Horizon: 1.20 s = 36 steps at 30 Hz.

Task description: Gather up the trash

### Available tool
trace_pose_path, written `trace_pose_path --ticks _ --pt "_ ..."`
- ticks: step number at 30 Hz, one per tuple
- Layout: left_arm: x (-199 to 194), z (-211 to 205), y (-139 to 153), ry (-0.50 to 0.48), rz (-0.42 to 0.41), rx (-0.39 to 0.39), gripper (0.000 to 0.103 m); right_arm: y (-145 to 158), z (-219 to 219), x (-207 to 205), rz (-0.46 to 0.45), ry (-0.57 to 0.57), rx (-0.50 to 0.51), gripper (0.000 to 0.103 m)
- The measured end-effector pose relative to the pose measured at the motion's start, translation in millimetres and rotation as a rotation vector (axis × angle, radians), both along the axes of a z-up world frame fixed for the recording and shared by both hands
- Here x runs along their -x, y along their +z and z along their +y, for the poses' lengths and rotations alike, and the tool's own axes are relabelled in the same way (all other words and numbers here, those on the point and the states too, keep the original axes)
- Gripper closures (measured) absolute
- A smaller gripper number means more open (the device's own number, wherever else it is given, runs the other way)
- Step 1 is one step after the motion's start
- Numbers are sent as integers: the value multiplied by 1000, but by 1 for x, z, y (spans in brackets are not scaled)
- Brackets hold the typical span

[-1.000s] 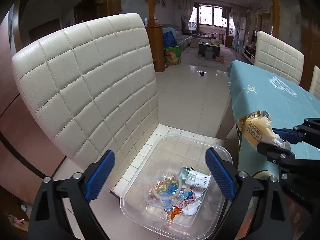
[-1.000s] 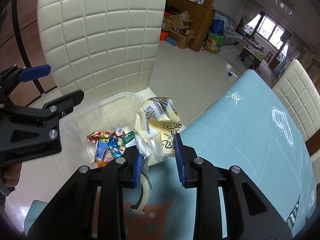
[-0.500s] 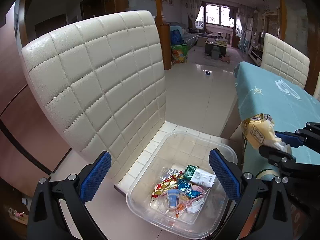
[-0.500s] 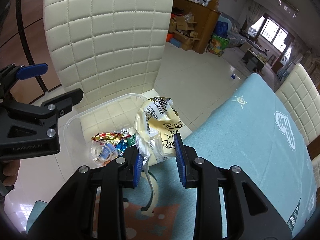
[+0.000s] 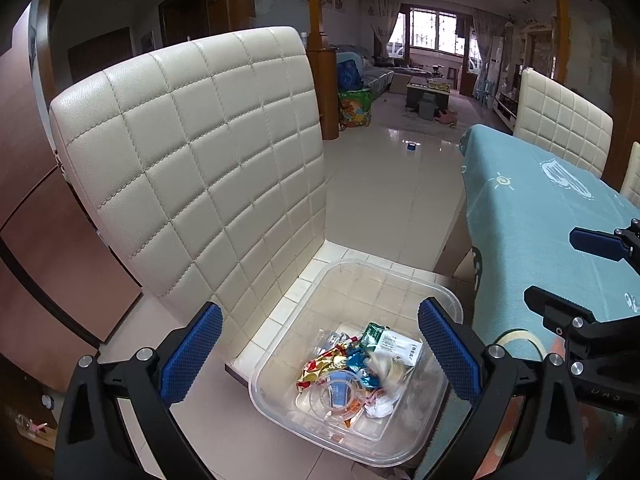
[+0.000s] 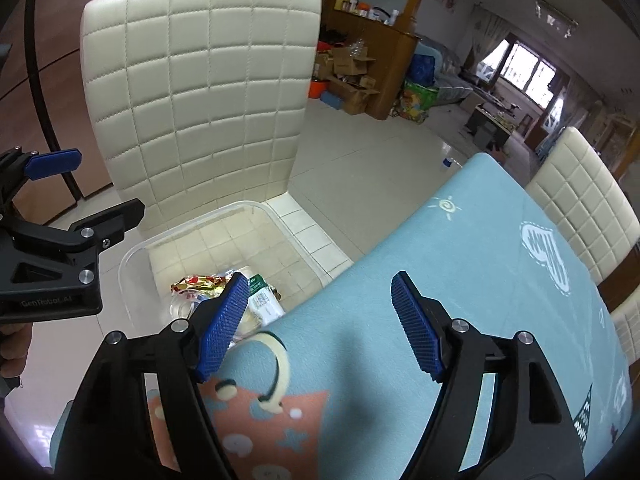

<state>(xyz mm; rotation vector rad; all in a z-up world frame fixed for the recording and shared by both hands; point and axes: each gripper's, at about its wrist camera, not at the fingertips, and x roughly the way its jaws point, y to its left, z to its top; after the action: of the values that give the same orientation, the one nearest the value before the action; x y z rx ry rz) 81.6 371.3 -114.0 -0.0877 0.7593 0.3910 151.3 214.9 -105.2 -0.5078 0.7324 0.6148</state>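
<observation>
A clear plastic bin (image 5: pixel 404 276) (image 6: pixel 134 254) stands on the cream chair's seat with several crumpled wrappers (image 5: pixel 340 364) (image 6: pixel 200 282) in it. A pale yellow snack bag (image 5: pixel 386 368) (image 6: pixel 250 320) lies blurred on top of them, beside a white-and-green packet (image 5: pixel 394 342) (image 6: pixel 262 300). My right gripper (image 6: pixel 320 328) (image 5: pixel 576 272) hangs over the table's corner next to the bin, its jaws opening with nothing between them. Above the bin's near end my left gripper (image 5: pixel 320 352) (image 6: pixel 84 188) stands open and empty.
The quilted chair back (image 5: pixel 200 160) (image 6: pixel 200 100) rises right behind the bin. A table under a teal cloth (image 5: pixel 520 220) (image 6: pixel 480 260) lies to the right, with more cream chairs (image 6: pixel 580 200) along its far side. Glossy tiled floor (image 5: pixel 392 184) stretches beyond.
The right gripper's jaws have spread apart and the yellow snack bag has left them and dropped into the bin. The right gripper has drawn back slightly. The left gripper has barely moved.
</observation>
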Motion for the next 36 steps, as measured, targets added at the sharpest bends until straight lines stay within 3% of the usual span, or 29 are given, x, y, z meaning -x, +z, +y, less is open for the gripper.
trace_pose_path --ticks 3,7,9,13,24,27,36 --pt "1 -13 7 -21 -10 -4 7 7 -16 4 -5 -26 -14 26" --pt "4 -41 21 -64 -31 -16 7 23 -48 11 -46 -108 -41 9" --pt "7 -55 30 -77 -50 -15 7 33 -70 18 -68 -155 -71 7" --pt "16 -92 52 -115 -94 10 7 50 -115 34 -112 -254 -95 6" --pt "58 -203 118 -193 -203 -126 7 107 -225 85 -168 -469 -224 4" --pt "68 -222 131 -239 -236 -118 7 124 -246 101 -217 -511 -261 4" --pt "78 -251 147 -284 -277 -93 7 138 -287 120 -230 -573 -322 4"
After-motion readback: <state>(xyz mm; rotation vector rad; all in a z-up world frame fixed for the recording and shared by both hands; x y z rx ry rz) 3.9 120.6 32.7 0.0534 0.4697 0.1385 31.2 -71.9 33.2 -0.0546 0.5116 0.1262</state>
